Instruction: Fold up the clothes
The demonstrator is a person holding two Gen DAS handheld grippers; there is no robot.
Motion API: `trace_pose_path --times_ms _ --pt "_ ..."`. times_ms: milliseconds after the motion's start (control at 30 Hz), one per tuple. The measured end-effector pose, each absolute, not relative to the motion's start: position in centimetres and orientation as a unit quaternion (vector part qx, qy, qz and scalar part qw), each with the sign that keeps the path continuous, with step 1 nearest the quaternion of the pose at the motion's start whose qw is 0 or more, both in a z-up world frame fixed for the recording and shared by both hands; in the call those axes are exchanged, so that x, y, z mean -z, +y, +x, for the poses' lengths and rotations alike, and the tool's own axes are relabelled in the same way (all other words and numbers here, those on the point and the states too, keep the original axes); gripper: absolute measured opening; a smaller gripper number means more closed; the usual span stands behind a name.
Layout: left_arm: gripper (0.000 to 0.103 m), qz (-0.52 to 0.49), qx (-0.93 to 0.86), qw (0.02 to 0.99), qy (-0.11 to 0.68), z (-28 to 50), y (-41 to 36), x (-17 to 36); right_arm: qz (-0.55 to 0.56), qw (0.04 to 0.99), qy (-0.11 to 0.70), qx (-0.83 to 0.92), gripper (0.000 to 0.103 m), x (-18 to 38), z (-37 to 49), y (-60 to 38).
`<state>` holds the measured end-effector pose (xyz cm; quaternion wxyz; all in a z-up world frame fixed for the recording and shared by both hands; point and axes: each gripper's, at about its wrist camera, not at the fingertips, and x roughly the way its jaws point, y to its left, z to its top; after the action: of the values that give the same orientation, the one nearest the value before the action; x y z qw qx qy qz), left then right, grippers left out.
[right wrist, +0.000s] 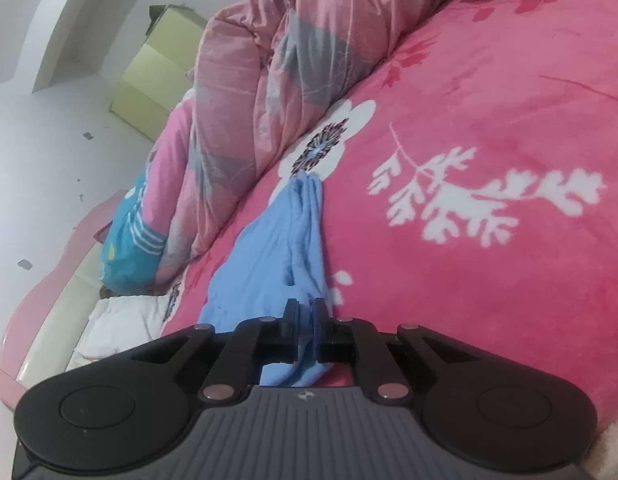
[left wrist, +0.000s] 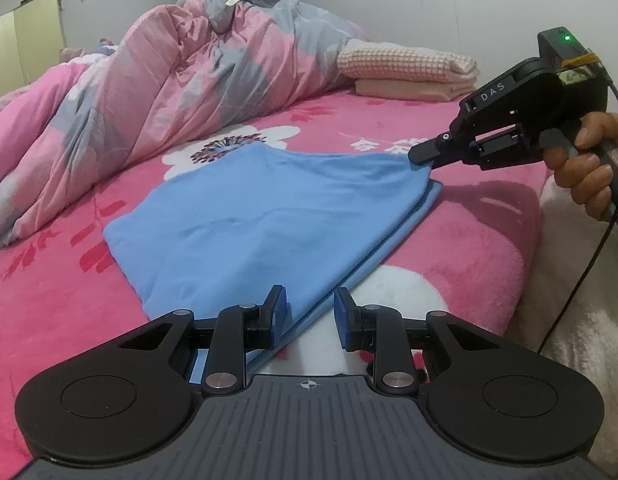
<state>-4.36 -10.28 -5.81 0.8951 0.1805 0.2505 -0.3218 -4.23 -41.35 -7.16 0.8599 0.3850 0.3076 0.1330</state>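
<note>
Garment: blue cloth (left wrist: 269, 216), plain light blue with no print, soft knit look, folded over on itself so that two layers show along its right-hand edge in the left wrist view.
Surface: smooth across the middle with shallow creases; the far right corner is pulled up into a point.
Place: it lies on the pink bed cover (left wrist: 469, 240), which has white flowers and leaf sprigs, between the heaped quilt (left wrist: 157, 92) on the left and the bed's near edge.
Right gripper: the right gripper (left wrist: 419, 158) is pressed together on that raised far corner of the cloth; a hand (left wrist: 589, 168) holds its handle. In its own view the right gripper (right wrist: 305, 320) has blue fabric bunched between the pads and trailing away in a narrow ridge toward the white flower.
Left gripper: the left gripper (left wrist: 309, 312) stands partly spread; the near corner of the cloth lies just under and beside its left finger (left wrist: 277, 312), with the folded edge running into the gap. The pads do not press on the fabric.
Behind: folded towels (left wrist: 409, 72), a checked pink one on a peach one, at the head of the bed, well apart from the cloth.
</note>
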Motion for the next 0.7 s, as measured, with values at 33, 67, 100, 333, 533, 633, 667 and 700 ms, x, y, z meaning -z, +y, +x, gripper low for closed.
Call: trace_pose_path --times_ms 33,67,100,333,533,633,667,700 --pt "0.026 0.18 0.322 0.895 0.251 -4.3 -10.3 5.8 0.384 0.859 0.311 -0.133 0.008 7.2 -4.2 -41.3" --pt "0.026 0.179 0.322 0.895 0.252 -4.3 -10.4 5.9 0.383 0.858 0.315 -0.132 0.009 7.2 -4.2 -41.3" --pt "0.026 0.176 0.322 0.895 0.252 -4.3 -10.4 5.9 0.384 0.856 0.319 -0.131 0.01 7.3 -4.1 -41.3" --pt "0.026 0.169 0.322 0.897 0.251 -4.2 -10.8 5.7 0.386 0.857 0.302 -0.157 0.004 6.9 -4.2 -40.9" --pt "0.027 0.157 0.327 0.9 0.24 -4.1 -12.3 5.5 0.426 0.844 0.277 -0.173 0.004 6.1 -3.9 -41.5" --pt "0.03 0.169 0.319 0.903 0.233 -4.1 -13.5 5.7 0.437 0.839 0.267 -0.185 0.004 5.7 -3.8 -41.5" --pt "0.03 0.175 0.314 0.904 0.231 -4.1 -13.8 5.8 0.439 0.838 0.264 -0.188 0.004 5.6 -3.8 -41.5" --pt "0.03 0.179 0.304 0.907 0.231 -4.0 -14.1 5.9 0.44 0.838 0.261 -0.19 0.004 5.5 -3.8 -41.5"
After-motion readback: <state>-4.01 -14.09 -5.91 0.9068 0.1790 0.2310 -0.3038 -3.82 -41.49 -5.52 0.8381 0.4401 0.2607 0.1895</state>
